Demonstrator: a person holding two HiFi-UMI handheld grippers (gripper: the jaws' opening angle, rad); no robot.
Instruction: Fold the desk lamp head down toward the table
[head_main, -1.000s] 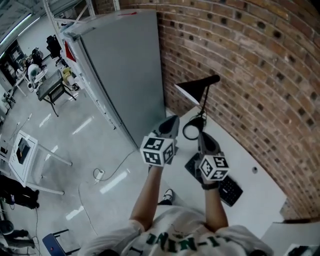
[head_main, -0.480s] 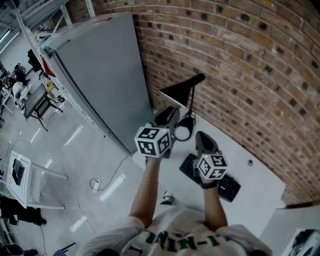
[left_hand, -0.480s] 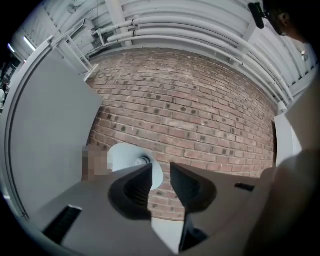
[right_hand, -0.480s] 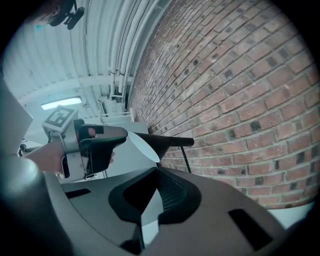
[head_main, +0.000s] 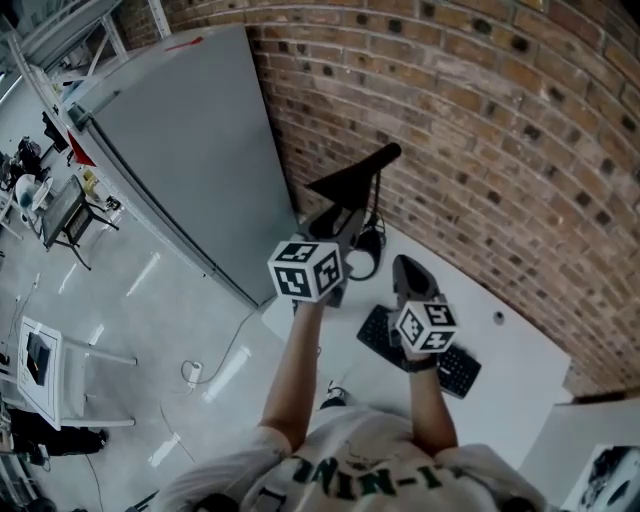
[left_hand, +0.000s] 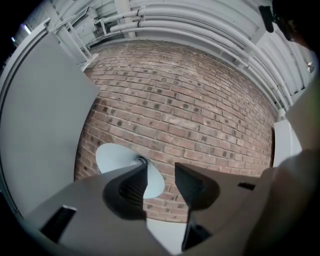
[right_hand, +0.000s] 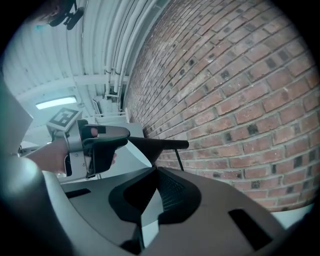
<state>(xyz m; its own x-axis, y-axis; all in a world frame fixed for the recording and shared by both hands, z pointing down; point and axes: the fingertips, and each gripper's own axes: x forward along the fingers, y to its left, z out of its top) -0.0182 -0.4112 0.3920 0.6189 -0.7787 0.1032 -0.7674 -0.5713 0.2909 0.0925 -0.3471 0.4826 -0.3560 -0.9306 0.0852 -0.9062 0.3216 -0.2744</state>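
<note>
the black conical desk lamp head sits just ahead-left of the nearer left hand-held gripper, whose jaws have just opened and hold nothing; right hand-held gripper closed.

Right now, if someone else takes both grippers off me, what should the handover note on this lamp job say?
Left gripper: open. Its fingers have just been opening and nothing is between them. It is close in front of the lamp head.
Right gripper: shut and empty, held over the keyboard.
Lamp: black, standing on the white table against the brick wall, with its head raised on the stem.
Done: the approach only; the head is not folded.
To do: take the lamp head and fold it down toward the table.
</note>
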